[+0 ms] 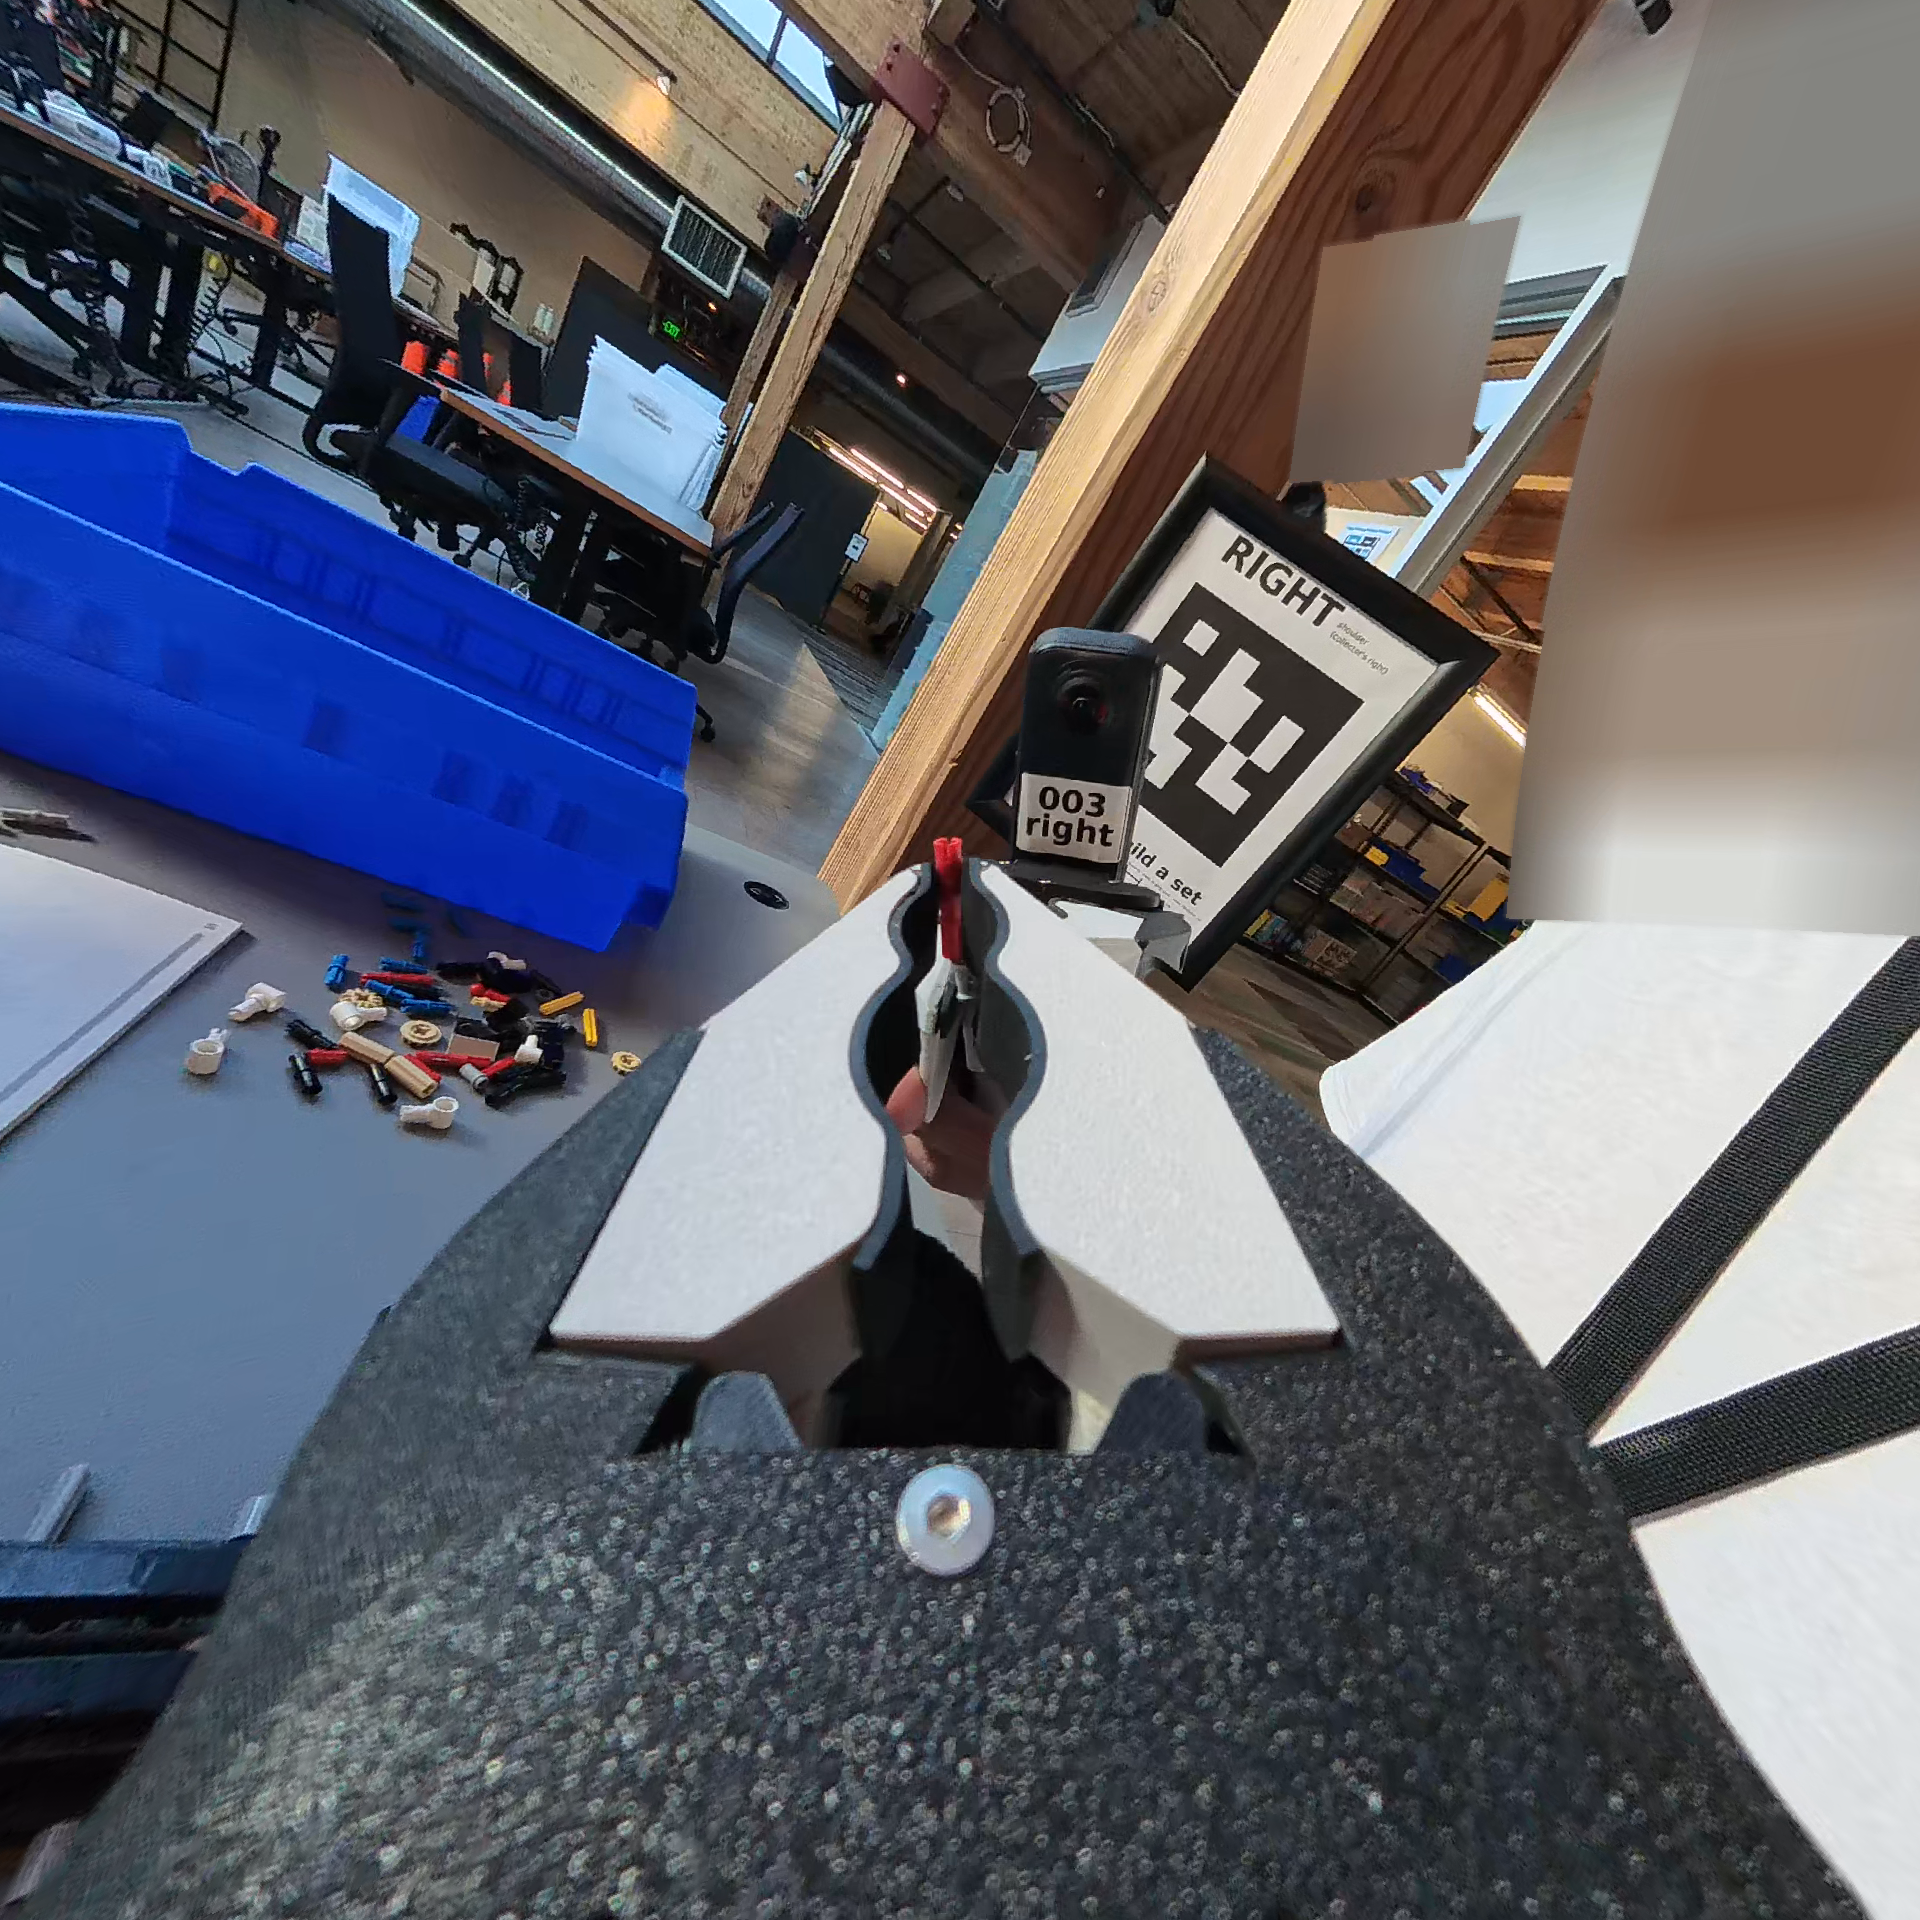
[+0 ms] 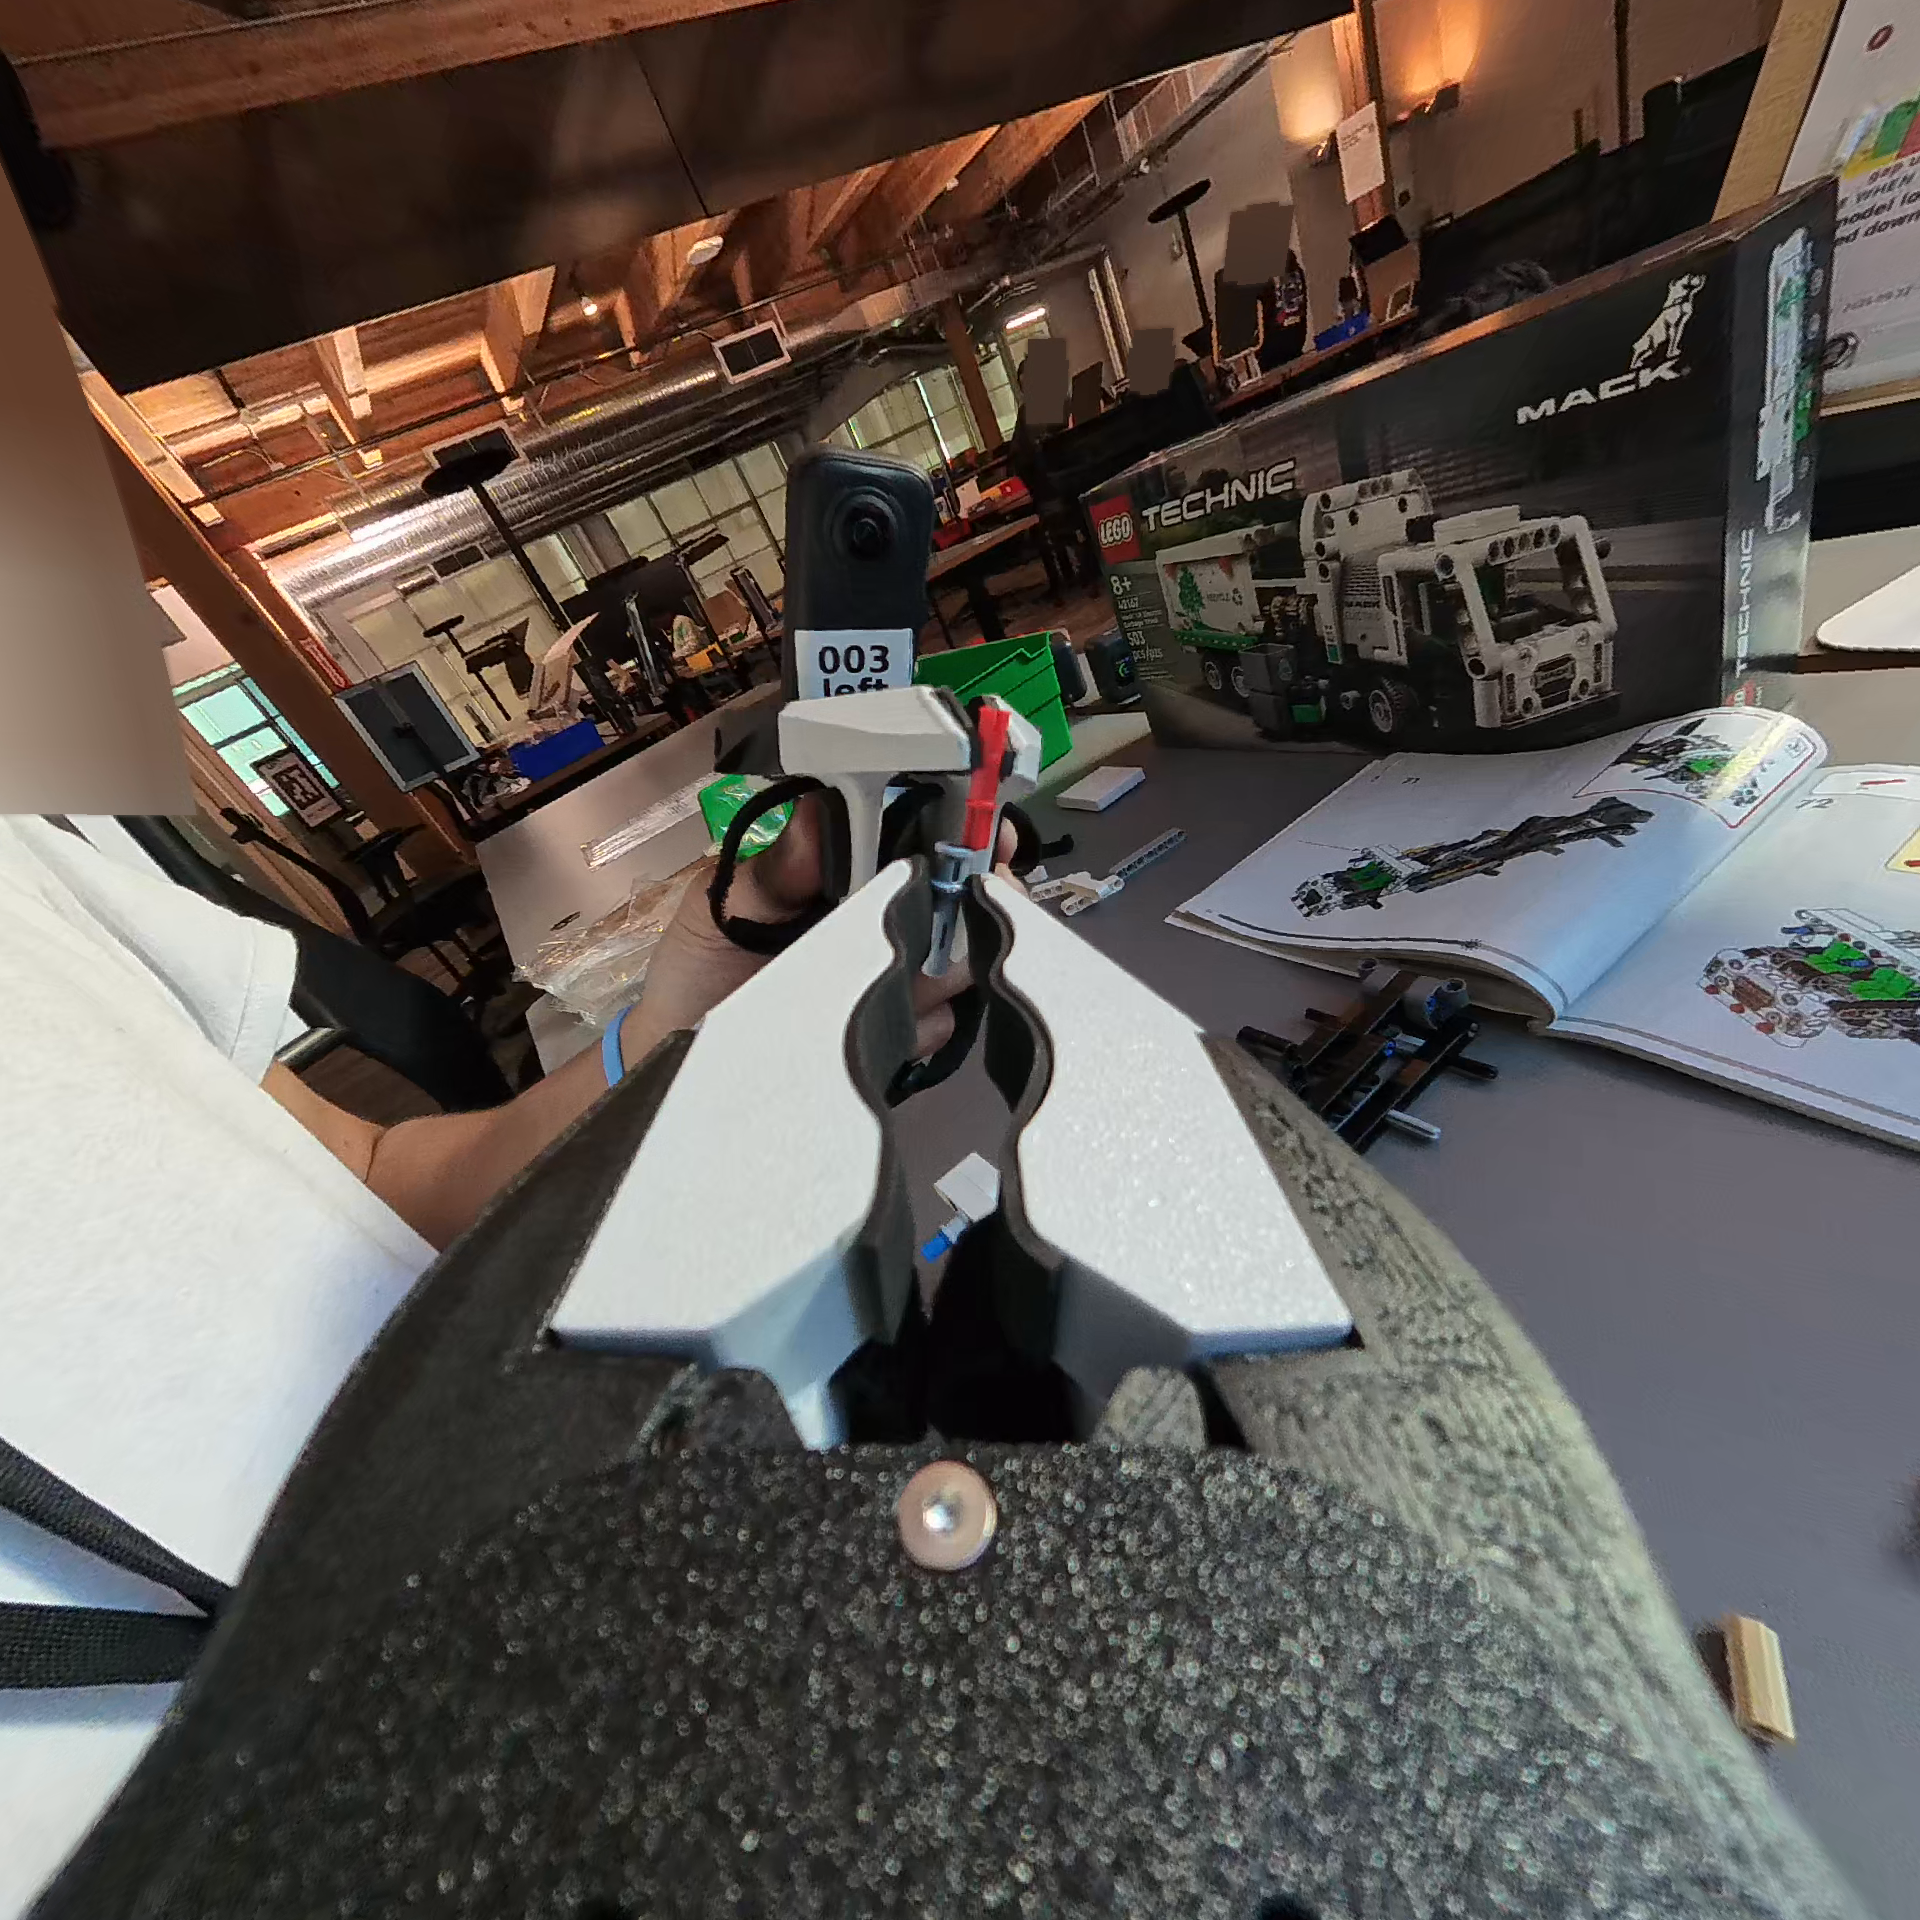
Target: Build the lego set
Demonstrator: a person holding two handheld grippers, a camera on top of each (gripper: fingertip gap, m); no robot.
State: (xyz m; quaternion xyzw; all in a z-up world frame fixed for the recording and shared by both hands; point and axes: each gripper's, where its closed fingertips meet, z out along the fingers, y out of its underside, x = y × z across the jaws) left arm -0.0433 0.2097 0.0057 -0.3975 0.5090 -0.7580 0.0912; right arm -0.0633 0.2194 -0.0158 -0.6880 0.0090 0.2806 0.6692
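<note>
My left gripper [image 1: 948, 883] is shut on a small red Lego piece [image 1: 945, 862] that sticks out past its tips. My right gripper [image 2: 948, 883] is shut on a grey pin [image 2: 948, 904]. Both are held up in the air, facing each other, tips close together. In the right wrist view the left gripper [image 2: 977, 743] holds the red piece [image 2: 985, 779], whose lower end meets the top of the grey pin. A pile of small loose Lego parts [image 1: 436, 1029] lies on the grey table [image 1: 208, 1247].
A blue bin [image 1: 312, 665] stands behind the pile and a white board [image 1: 94, 956] lies at the left. The set's box [image 2: 1455, 520], open instruction booklet [image 2: 1558, 904], a black sub-assembly [image 2: 1371, 1060], a green bin [image 2: 997, 686] and white beams [image 2: 1081, 883] are on the right. The tips of both grippers are at nearly the same place.
</note>
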